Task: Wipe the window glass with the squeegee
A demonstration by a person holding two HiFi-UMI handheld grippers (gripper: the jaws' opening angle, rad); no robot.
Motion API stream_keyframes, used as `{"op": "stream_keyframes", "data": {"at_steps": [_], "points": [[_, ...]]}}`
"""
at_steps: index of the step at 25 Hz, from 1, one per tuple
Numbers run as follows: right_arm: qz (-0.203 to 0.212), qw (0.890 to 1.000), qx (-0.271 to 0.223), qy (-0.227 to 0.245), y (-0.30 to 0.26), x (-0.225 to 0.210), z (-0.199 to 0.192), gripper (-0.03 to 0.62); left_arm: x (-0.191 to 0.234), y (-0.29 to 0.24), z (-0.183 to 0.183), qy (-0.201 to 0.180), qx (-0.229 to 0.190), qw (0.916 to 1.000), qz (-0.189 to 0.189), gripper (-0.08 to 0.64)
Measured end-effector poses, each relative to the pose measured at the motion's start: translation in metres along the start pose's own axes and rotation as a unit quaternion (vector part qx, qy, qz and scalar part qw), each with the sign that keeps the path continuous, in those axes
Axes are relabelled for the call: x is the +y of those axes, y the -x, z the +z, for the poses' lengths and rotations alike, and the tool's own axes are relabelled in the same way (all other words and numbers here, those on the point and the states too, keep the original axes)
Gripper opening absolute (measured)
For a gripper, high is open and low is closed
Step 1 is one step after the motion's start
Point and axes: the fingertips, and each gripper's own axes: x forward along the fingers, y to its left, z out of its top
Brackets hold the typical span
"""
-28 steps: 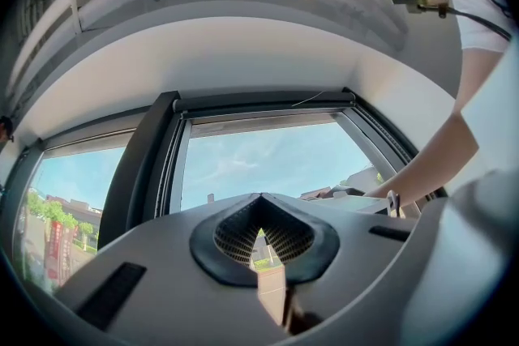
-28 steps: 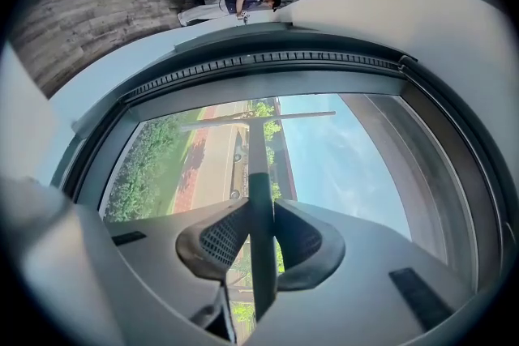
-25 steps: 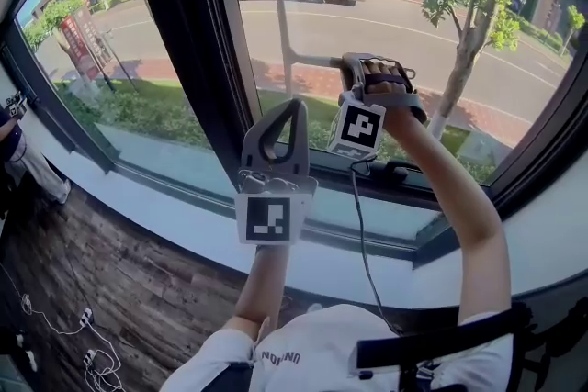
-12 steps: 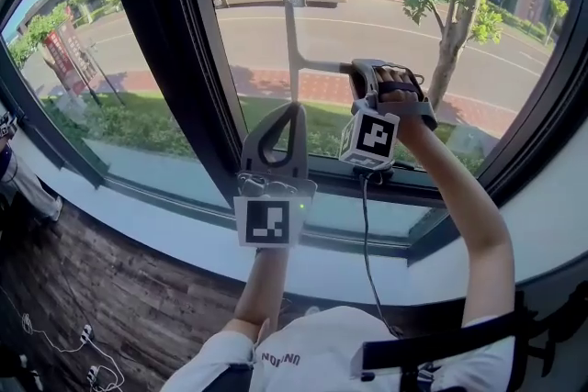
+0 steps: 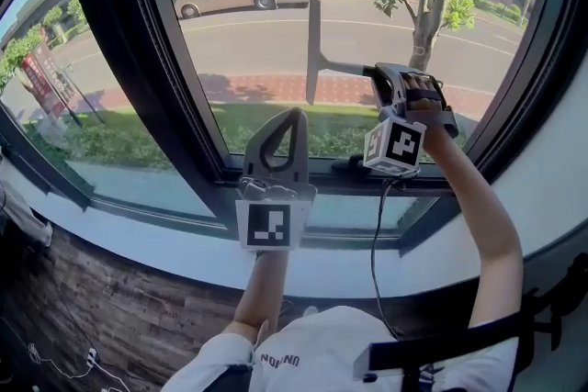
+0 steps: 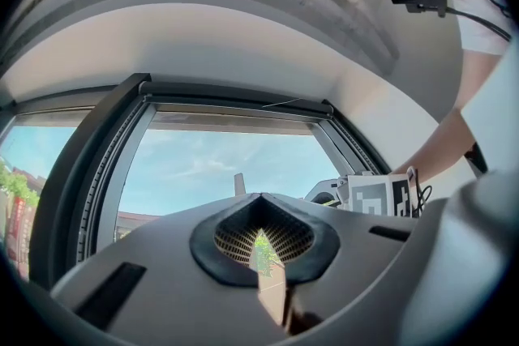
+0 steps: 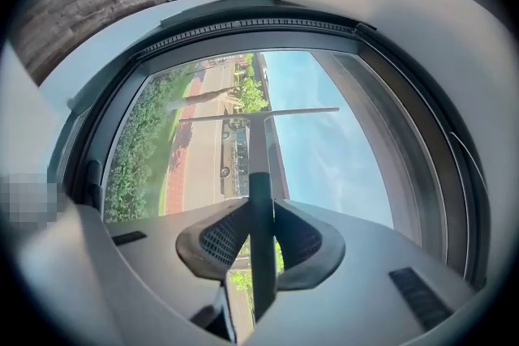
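Observation:
The squeegee (image 5: 314,50) stands with its blade upright against the window glass (image 5: 257,32), its handle running right into my right gripper (image 5: 377,72), which is shut on it. In the right gripper view the dark handle (image 7: 261,207) is pinched between the pads, and the blade (image 7: 263,113) lies across the pane ahead. My left gripper (image 5: 294,115) points up in front of the lower window frame, left of the squeegee, shut with nothing in it. Its tips meet in the left gripper view (image 6: 261,202), where the right gripper's marker cube (image 6: 377,194) shows at the right.
A thick dark mullion (image 5: 119,41) divides the window to the left of the squeegee. The dark lower frame (image 5: 349,168) and a white sill (image 5: 184,243) run below. A cable (image 5: 375,234) hangs from the right gripper. Wooden floor (image 5: 73,317) lies at the lower left.
My right gripper has carried the squeegee rightward across the glass, away from the mullion. The left gripper has stayed put, still shut.

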Motion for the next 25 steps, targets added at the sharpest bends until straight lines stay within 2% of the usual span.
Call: {"op": "stream_keyframes", "data": {"at_steps": [14,25], "points": [[-0.010,0.995,0.096,0.007,0.047,-0.009,-0.128,0.098,-0.041,-0.020,-0.007,0.033,-0.009,0.9982,-0.049,-0.005],[-0.001,0.981,0.193,0.015,0.092,-0.014,-0.225,0.098,-0.070,-0.033,-0.013,0.055,-0.011,0.9950,-0.083,-0.005]]}}
